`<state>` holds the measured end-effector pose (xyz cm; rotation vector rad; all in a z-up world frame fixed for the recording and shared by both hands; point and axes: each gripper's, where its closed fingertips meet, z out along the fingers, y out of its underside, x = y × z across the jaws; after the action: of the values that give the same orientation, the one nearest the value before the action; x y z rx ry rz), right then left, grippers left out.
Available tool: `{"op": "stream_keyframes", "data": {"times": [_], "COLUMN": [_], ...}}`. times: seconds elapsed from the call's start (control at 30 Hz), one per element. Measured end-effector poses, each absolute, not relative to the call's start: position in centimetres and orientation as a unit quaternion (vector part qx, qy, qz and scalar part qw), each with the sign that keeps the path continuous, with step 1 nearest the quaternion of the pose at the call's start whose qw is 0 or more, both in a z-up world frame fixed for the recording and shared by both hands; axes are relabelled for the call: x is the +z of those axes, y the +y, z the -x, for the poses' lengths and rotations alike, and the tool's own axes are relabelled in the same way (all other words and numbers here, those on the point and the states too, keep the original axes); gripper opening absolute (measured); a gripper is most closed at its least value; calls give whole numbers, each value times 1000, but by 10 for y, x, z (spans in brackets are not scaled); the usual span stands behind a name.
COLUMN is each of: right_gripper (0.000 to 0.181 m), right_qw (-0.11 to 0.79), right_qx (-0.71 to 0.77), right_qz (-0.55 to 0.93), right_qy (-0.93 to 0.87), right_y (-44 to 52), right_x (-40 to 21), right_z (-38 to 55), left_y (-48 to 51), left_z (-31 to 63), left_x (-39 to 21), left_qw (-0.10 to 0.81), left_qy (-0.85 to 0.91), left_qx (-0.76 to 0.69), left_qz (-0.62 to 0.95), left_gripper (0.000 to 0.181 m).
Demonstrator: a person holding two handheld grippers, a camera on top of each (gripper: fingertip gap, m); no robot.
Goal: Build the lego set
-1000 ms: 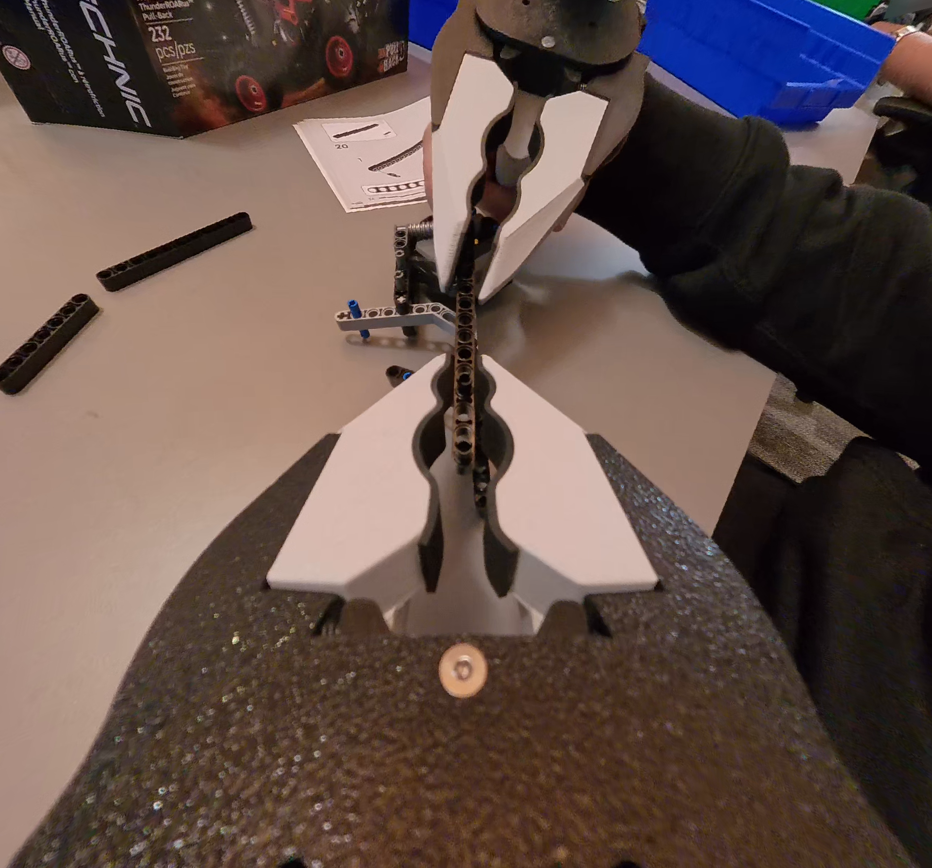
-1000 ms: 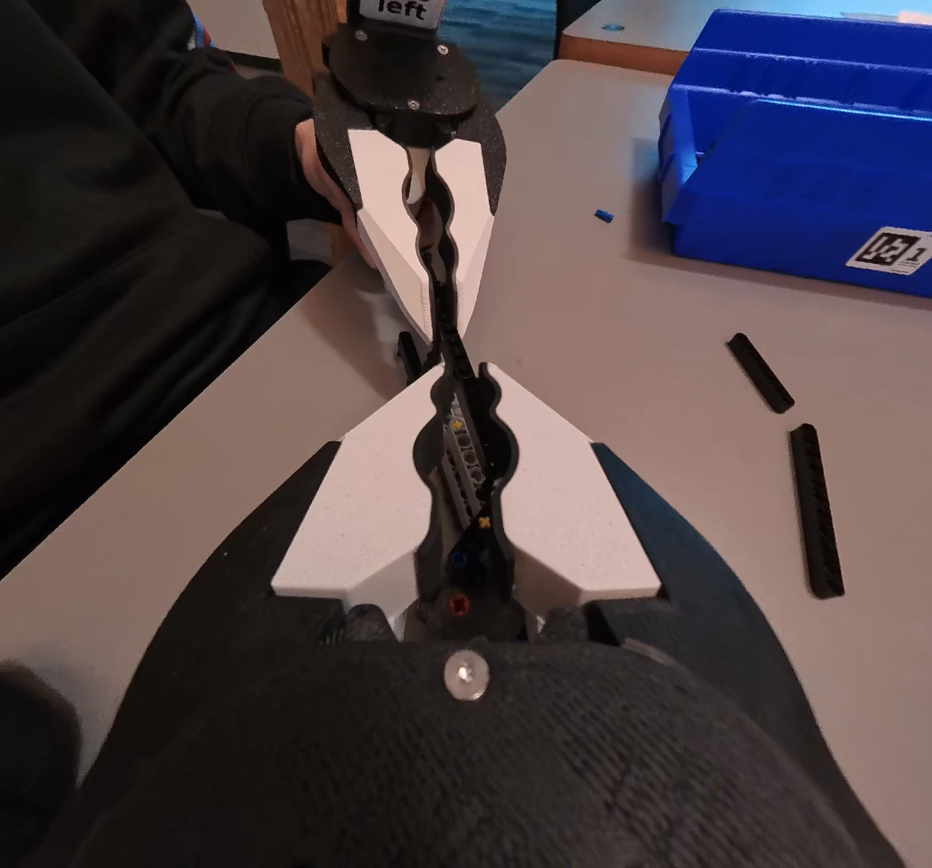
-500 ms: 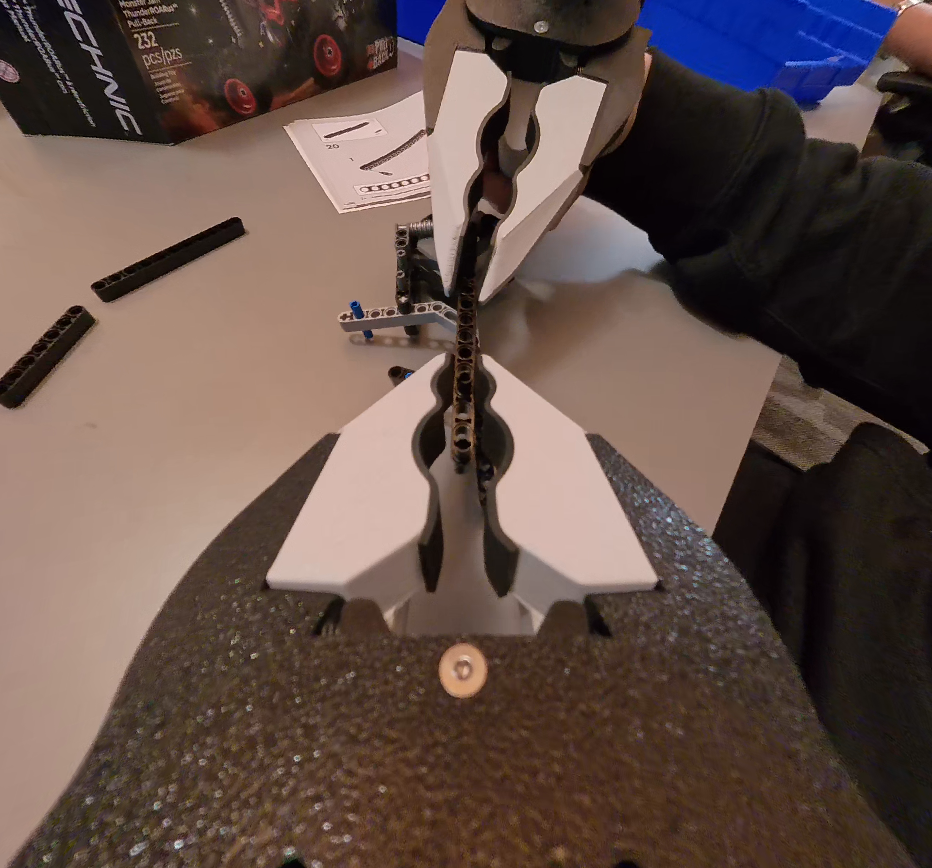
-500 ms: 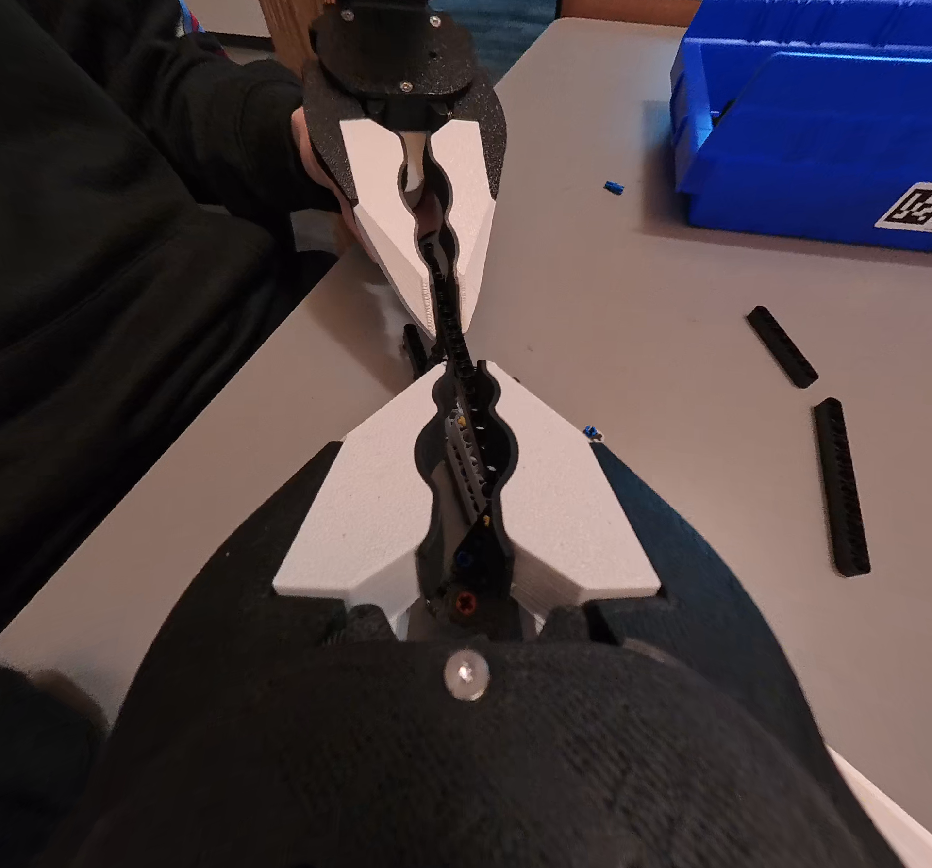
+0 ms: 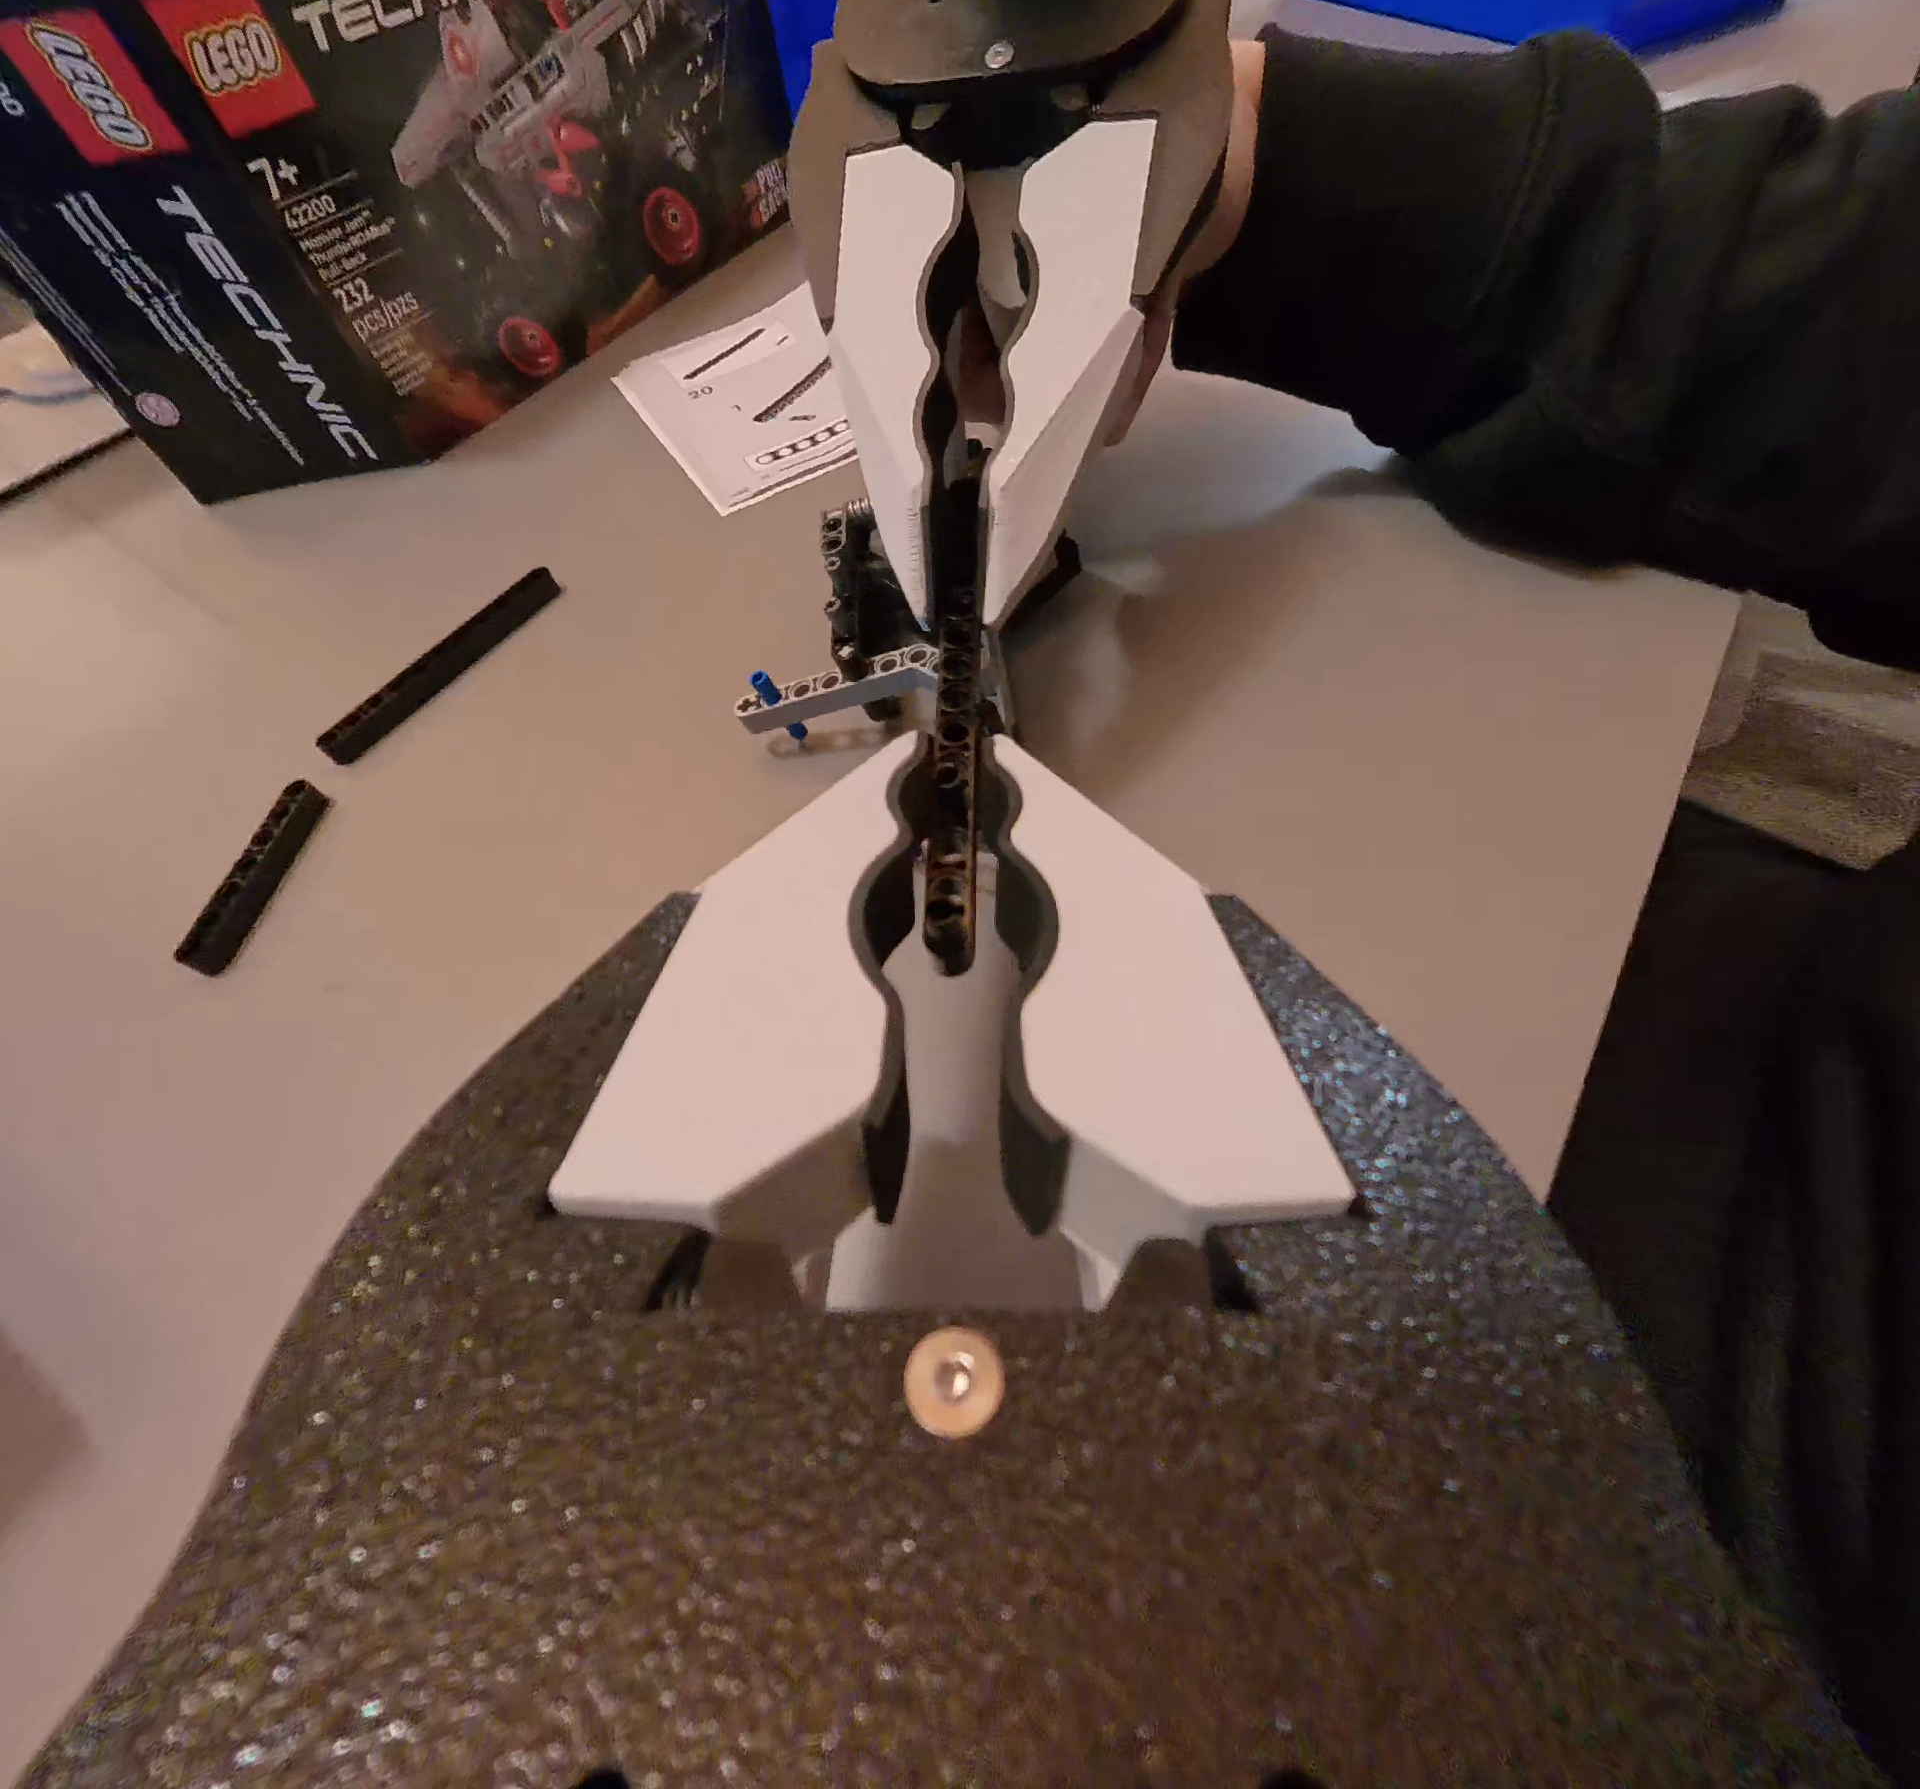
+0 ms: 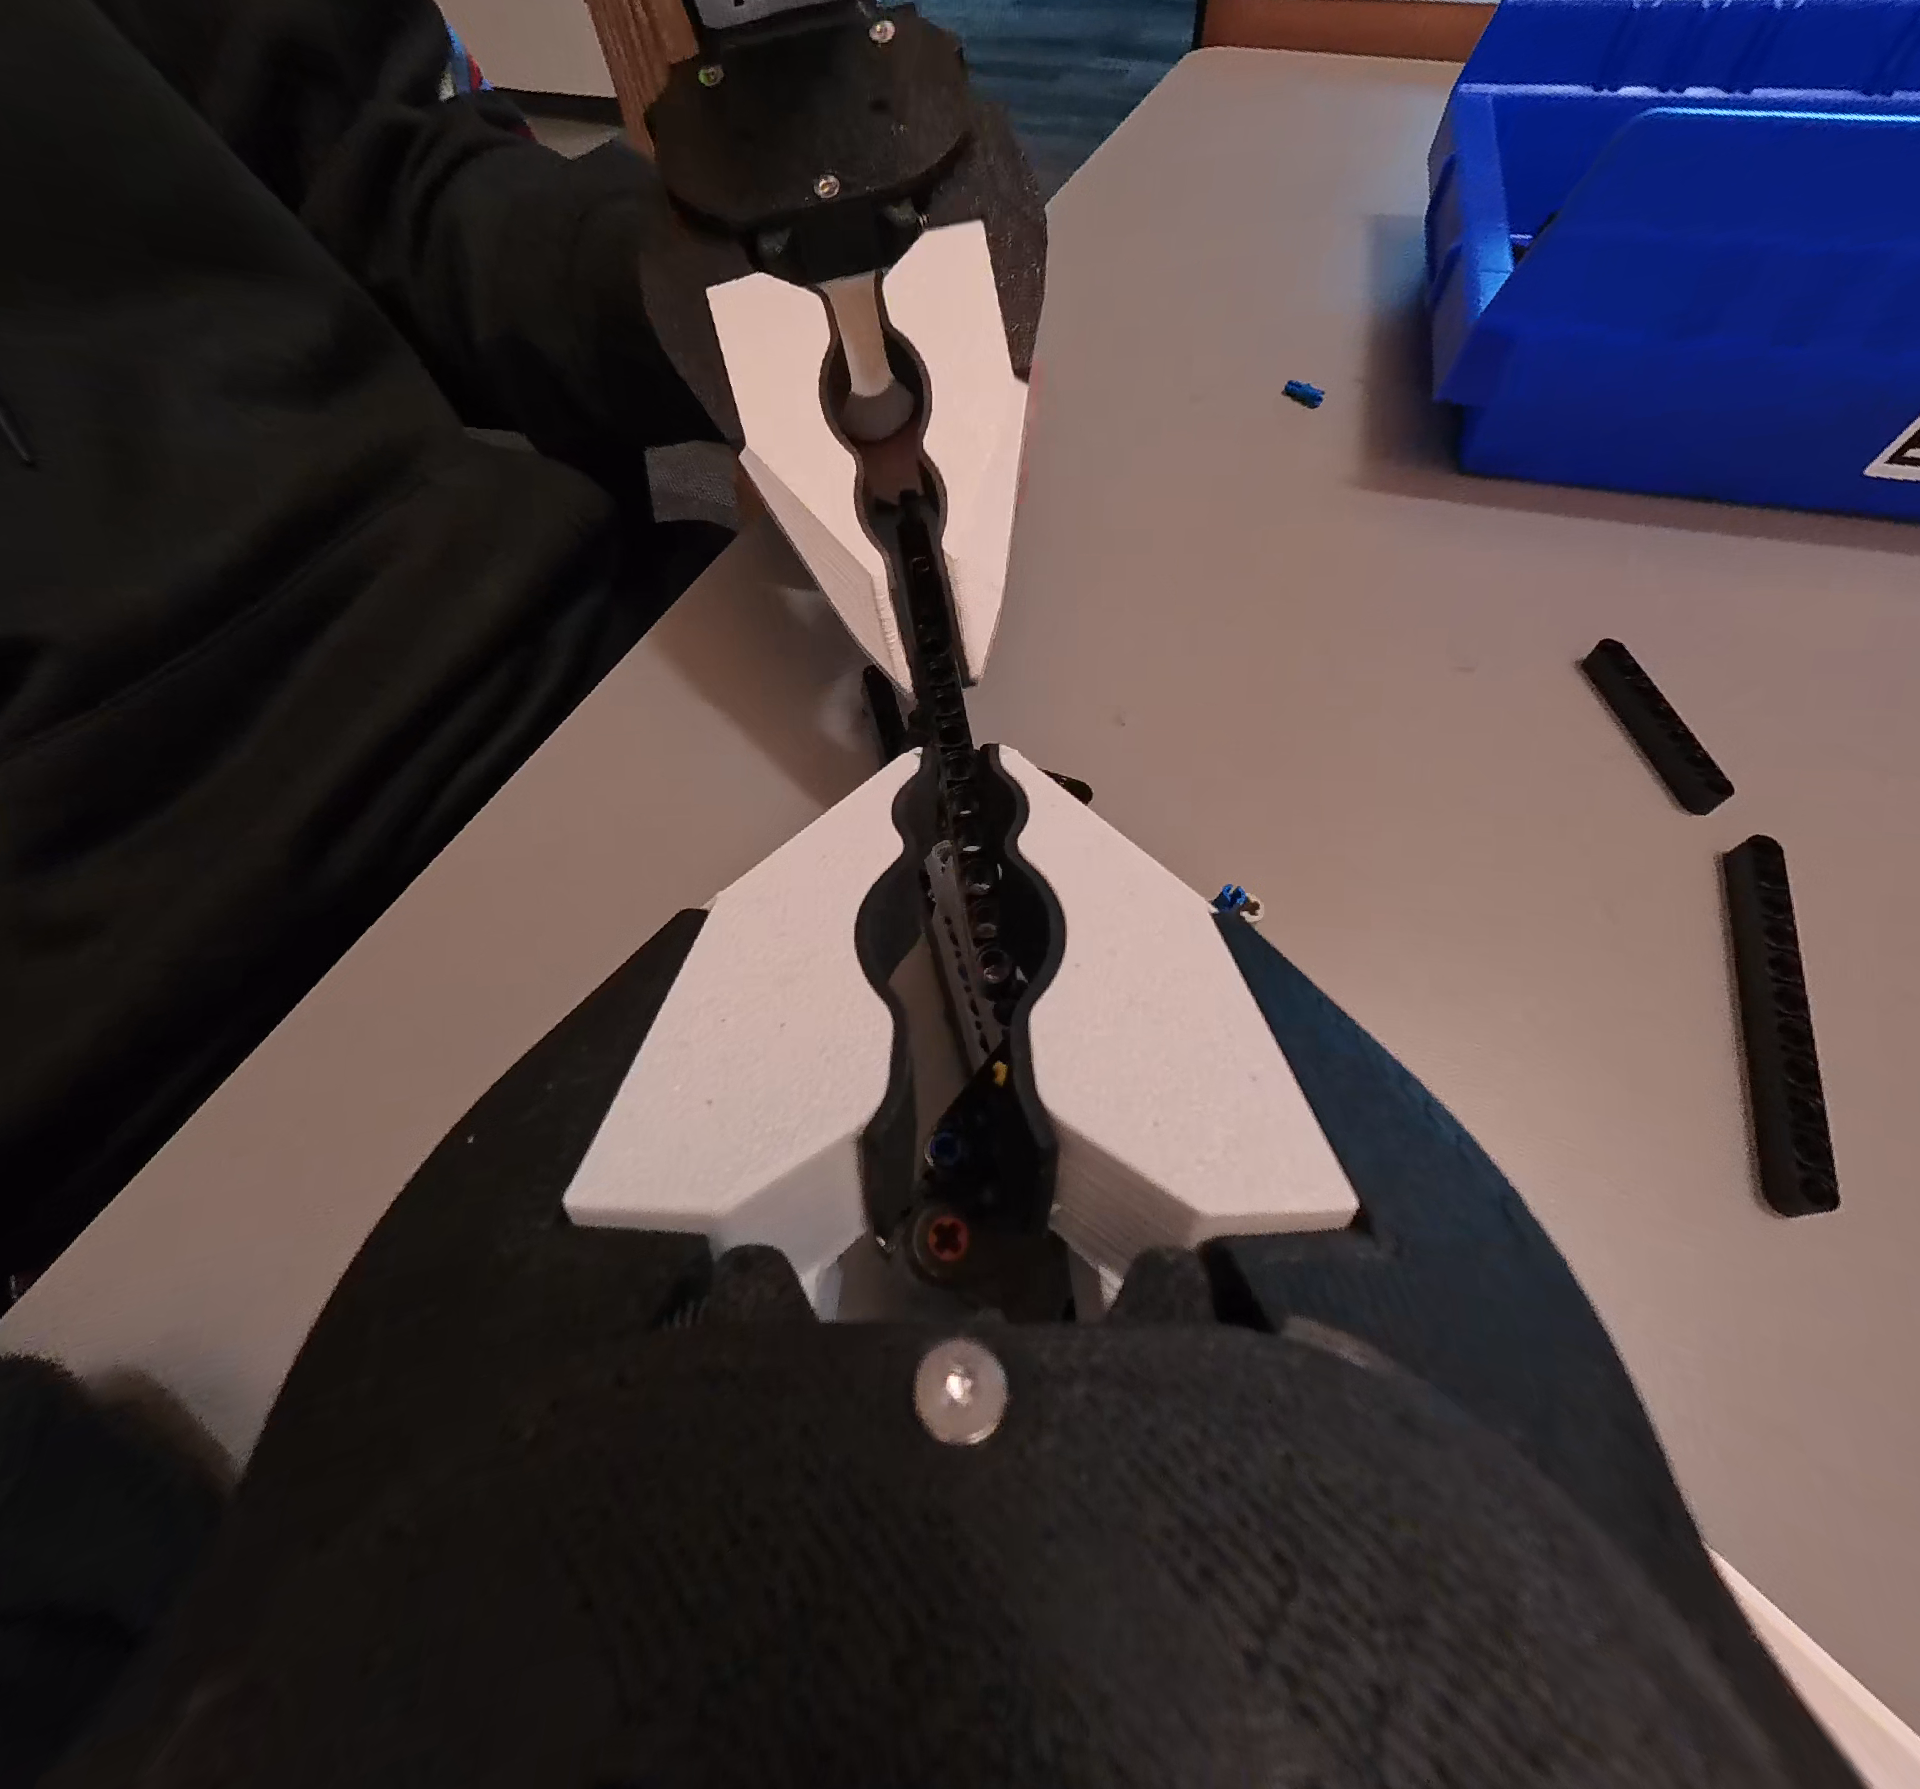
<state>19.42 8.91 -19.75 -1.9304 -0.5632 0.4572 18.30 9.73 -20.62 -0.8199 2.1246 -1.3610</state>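
My left gripper (image 5: 956,763) is shut on one end of a long black holed beam (image 5: 958,700). The beam runs straight into my right gripper (image 5: 956,612), which faces it tip to tip. My right gripper (image 6: 956,763) is shut on the lego assembly (image 6: 971,991), which has a grey beam, black parts, a red axle end and a blue pin. The black beam (image 6: 940,711) lies alongside the grey beam inside the right jaws. In the left wrist view the assembly's grey arm (image 5: 831,695) with a blue pin sticks out left, just above the table. The left gripper (image 6: 928,674) also shows in the right wrist view.
Two loose black beams (image 5: 442,664) (image 5: 252,877) lie on the grey table to the left. The lego box (image 5: 312,233) and an instruction sheet (image 5: 748,409) stand behind. Blue bins (image 6: 1683,285) and small blue pins (image 6: 1302,392) (image 6: 1234,898) are on the far side. The table edge and dark sleeves are close by. Only a small space, under 4 cm, lies between the two pairs of fingers.
Both grippers keep their hold and stay tip to tip. The pair has shifted and tilted slightly, so the left wrist view now takes in more of the box.
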Motion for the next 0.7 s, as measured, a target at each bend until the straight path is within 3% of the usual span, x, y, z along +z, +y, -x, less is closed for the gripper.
{"op": "stream_keyframes", "data": {"times": [0.3, 0.57, 0.7], "right_gripper": [5, 5, 6], "right_qw": [509, 511, 518], "right_qx": [197, 196, 175], "right_qz": [804, 802, 801], "right_qy": [-237, -240, -246], "right_y": [88, 87, 87], "right_x": [-198, -198, -197], "right_z": [-194, -193, -193], "left_y": [102, 101, 100], "left_z": [-181, -177, -176], "left_x": [-198, -200, -201], "left_qw": [261, 248, 192], "left_qy": [771, 776, 753], "left_qx": [-513, -513, -528], "left_qz": [273, 271, 343], "left_gripper": [18, 5, 5]}}
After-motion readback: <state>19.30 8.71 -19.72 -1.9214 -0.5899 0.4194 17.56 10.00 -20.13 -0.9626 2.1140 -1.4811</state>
